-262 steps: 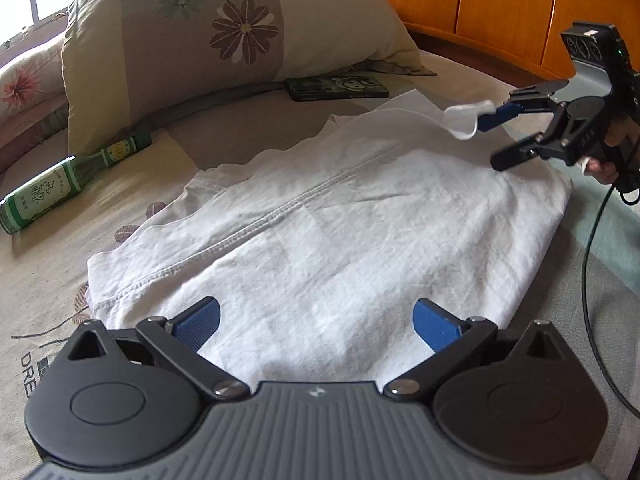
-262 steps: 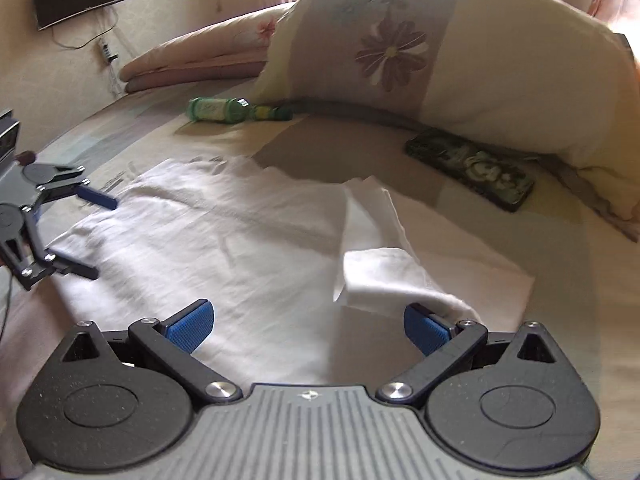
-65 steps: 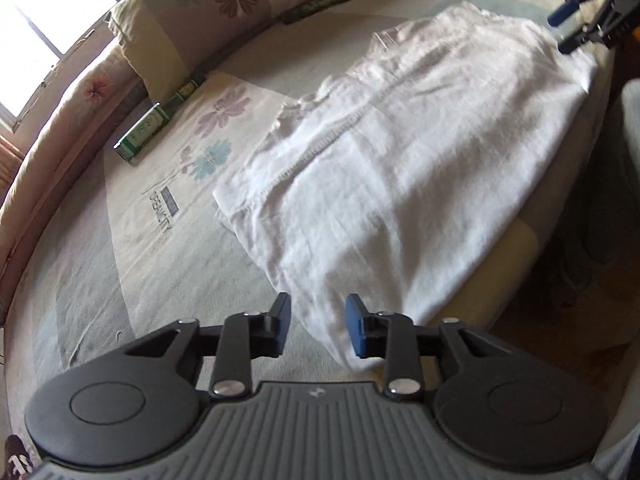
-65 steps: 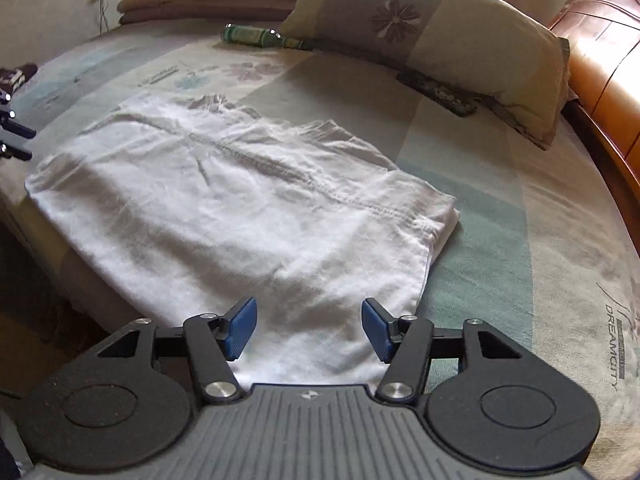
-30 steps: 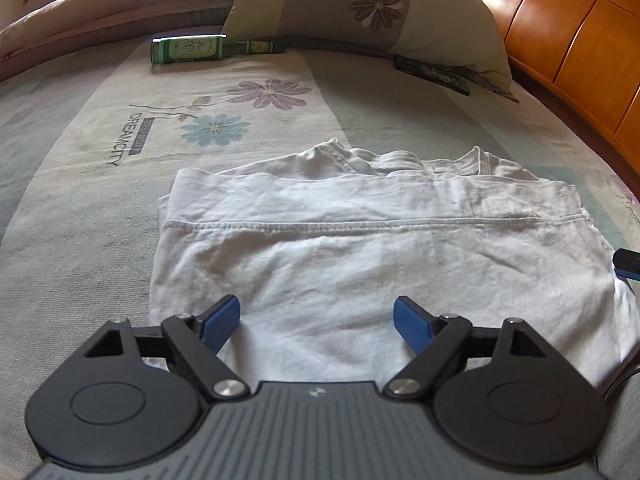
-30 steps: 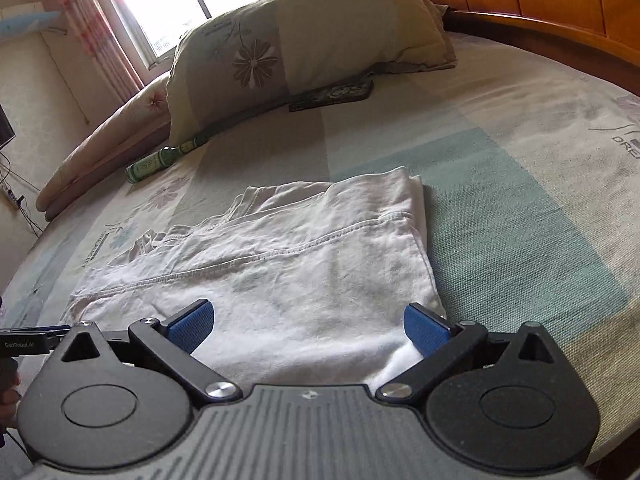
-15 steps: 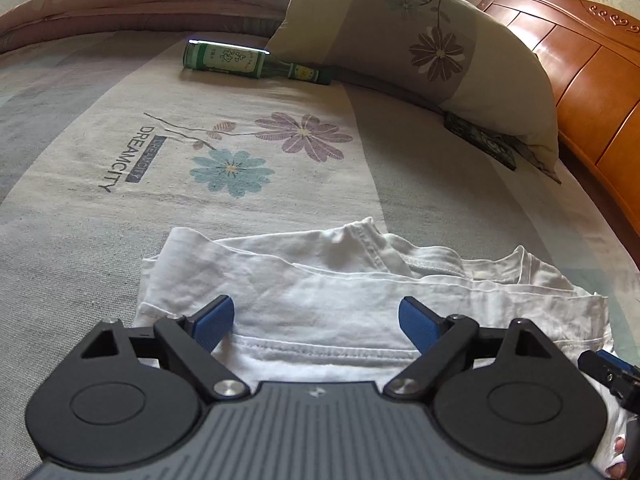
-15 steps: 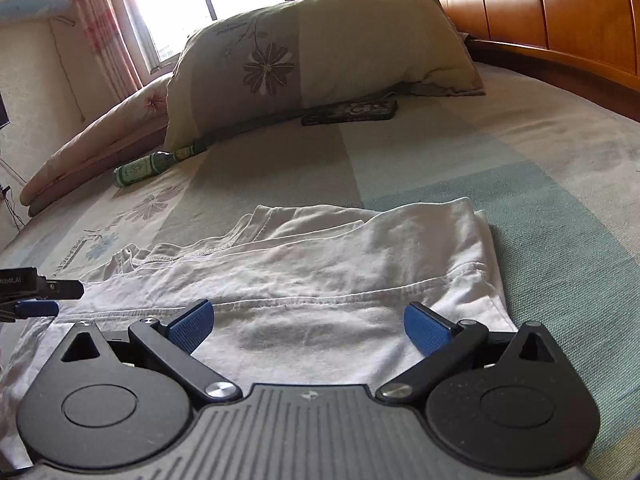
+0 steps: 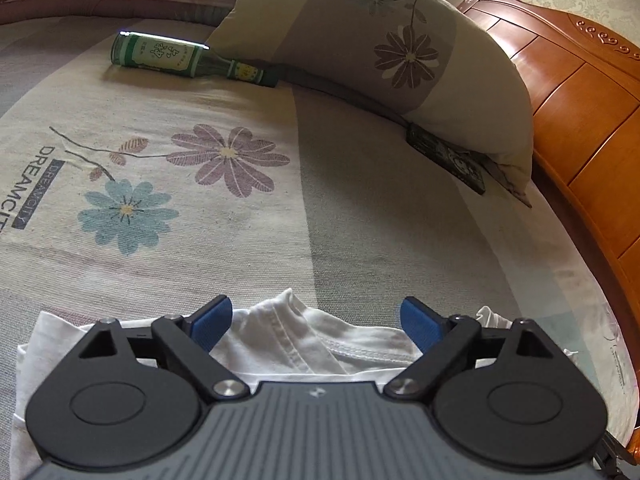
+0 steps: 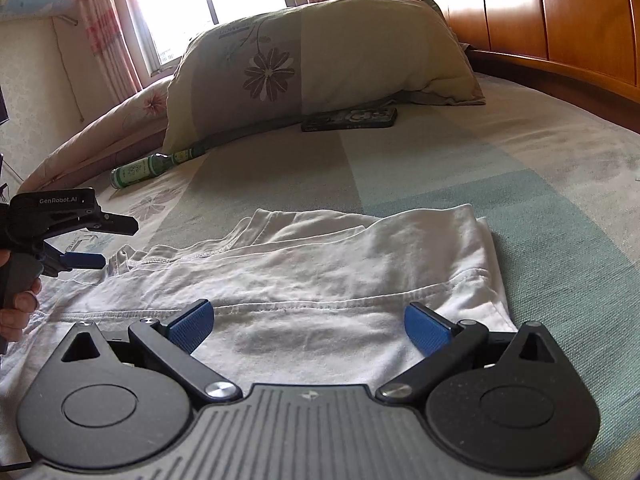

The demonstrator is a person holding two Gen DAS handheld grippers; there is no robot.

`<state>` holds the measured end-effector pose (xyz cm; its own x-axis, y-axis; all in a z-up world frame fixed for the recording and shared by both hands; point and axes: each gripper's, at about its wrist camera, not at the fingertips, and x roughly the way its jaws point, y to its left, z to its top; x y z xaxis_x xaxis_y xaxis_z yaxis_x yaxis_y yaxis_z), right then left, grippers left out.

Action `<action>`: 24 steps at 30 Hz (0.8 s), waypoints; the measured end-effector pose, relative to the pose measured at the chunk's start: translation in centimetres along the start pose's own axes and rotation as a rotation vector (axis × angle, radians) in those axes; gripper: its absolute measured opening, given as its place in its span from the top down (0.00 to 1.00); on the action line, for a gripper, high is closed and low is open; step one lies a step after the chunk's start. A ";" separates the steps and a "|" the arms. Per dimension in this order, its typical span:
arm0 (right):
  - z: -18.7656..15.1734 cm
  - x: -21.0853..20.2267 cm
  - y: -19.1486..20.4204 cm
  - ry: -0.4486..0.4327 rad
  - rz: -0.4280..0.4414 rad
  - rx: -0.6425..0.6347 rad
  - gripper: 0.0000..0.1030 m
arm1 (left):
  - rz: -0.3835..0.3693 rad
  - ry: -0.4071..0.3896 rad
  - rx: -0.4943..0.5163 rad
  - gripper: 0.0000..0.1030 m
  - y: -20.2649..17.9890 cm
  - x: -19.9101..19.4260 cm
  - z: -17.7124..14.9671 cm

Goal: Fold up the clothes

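A white garment (image 10: 328,276) lies folded flat on the bed, its hem seam running across the right wrist view. My right gripper (image 10: 308,324) hovers open just above the near part of the cloth, holding nothing. In the left wrist view only the garment's bunched far edge (image 9: 316,336) shows between my fingers. My left gripper (image 9: 316,320) is open over that edge, empty. The left gripper (image 10: 108,242) also appears at the left of the right wrist view, open above the garment's left end, with a hand (image 10: 16,308) on its grip.
A green glass bottle (image 9: 176,56) lies on the flowered bedsheet (image 9: 200,184) beside a large flowered pillow (image 9: 384,44). A dark flat packet (image 9: 448,160) rests under the pillow's edge. The wooden headboard (image 9: 580,120) rises on the right. A window (image 10: 208,4) is behind.
Both grippers have moved forward and lower over the garment. The left wrist view now shows only the cloth's far edge. Both stay open.
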<state>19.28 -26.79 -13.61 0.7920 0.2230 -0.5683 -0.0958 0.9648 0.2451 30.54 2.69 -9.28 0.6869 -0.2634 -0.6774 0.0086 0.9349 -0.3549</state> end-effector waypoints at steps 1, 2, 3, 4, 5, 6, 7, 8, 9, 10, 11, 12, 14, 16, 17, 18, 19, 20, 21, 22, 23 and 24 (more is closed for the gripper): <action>0.0 0.0 0.0 0.000 -0.001 -0.002 0.00 | -0.010 0.000 0.007 0.12 -0.2 -0.7 -0.1; 0.0 0.0 0.0 0.001 -0.002 -0.003 0.00 | -0.019 -0.001 0.016 0.11 -0.4 -1.5 -0.4; 0.0 0.0 0.0 0.001 -0.001 -0.002 0.00 | -0.024 -0.001 0.024 0.11 -0.5 -2.3 -0.7; 0.0 0.0 -0.1 0.000 0.001 0.000 0.00 | -0.015 0.007 0.025 0.11 -0.4 -3.0 -1.3; 0.0 0.0 -0.1 0.000 0.003 0.004 0.00 | -0.007 0.015 0.026 0.11 -0.3 -3.7 -1.9; 0.0 -0.1 -0.2 0.000 0.005 0.007 0.00 | 0.002 0.023 0.028 0.11 -0.2 -4.4 -2.5; 0.0 -0.1 -0.2 -0.001 0.006 0.009 0.00 | 0.011 0.031 0.029 0.11 -0.1 -5.1 -3.1; 0.0 -0.1 -0.3 -0.001 0.006 0.012 0.00 | 0.019 0.039 0.030 0.11 0.1 -5.8 -3.7; 0.0 -0.1 -0.3 -0.001 0.007 0.014 0.00 | 0.028 0.047 0.032 0.11 0.2 -6.5 -4.3; -0.1 -0.2 -0.3 -0.001 0.006 0.015 0.00 | 0.037 0.055 0.033 0.11 0.3 -7.2 -4.9; -0.1 -0.2 -0.3 -0.001 0.004 0.013 0.00 | 0.046 0.062 0.034 0.11 0.4 -7.9 -5.5; -0.1 -0.2 -0.2 -0.001 0.002 0.010 0.00 | 0.054 0.070 0.036 0.11 0.5 -8.6 -6.1; -0.2 -0.3 0.0 0.001 -0.004 0.001 0.00 | 0.072 0.086 0.038 0.11 0.8 -10.0 -7.3; -0.3 -0.4 0.3 0.002 -0.011 -0.018 0.00 | 0.089 0.102 0.041 0.11 1.0 -11.4 -8.5; -0.4 -0.5 0.5 0.001 -0.013 -0.030 0.00 | 0.096 0.106 0.042 0.11 1.1 -12.1 -9.0; -0.4 -0.6 0.9 -0.001 -0.018 -0.045 0.00 | 0.090 0.093 0.043 0.11 1.1 -13.3 -9.2; -0.5 -0.8 1.2 -0.001 -0.023 -0.061 0.00 | 0.087 0.080 0.041 0.11 1.2 -14.4 -9.1; -0.5 -1.0 1.8 0.003 -0.022 -0.081 0.00 | 0.084 0.071 0.037 0.11 1.4 -15.4 -9.0; -0.5 -1.5 2.7 0.008 -0.014 -0.115 0.00 | 0.080 0.062 0.038 0.10 1.6 -16.3 -8.7; -0.6 -2.2 3.7 0.010 -0.004 -0.151 0.00 | 0.075 0.058 0.046 0.10 1.8 -17.1 -8.3; -0.7 -3.2 5.1 0.005 0.018 -0.200 0.00 | 0.071 0.054 0.054 0.10 1.9 -17.9 -8.0; -1.0 -4.0 6.6 0.007 0.051 -0.247 0.00 | 0.068 0.052 0.066 0.10 2.0 -18.6 -7.7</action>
<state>14.89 -21.21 -10.56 0.7780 0.2728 -0.5660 -0.2812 0.9567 0.0747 12.20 7.67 -2.36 0.6486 -0.2095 -0.7318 0.0125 0.9642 -0.2649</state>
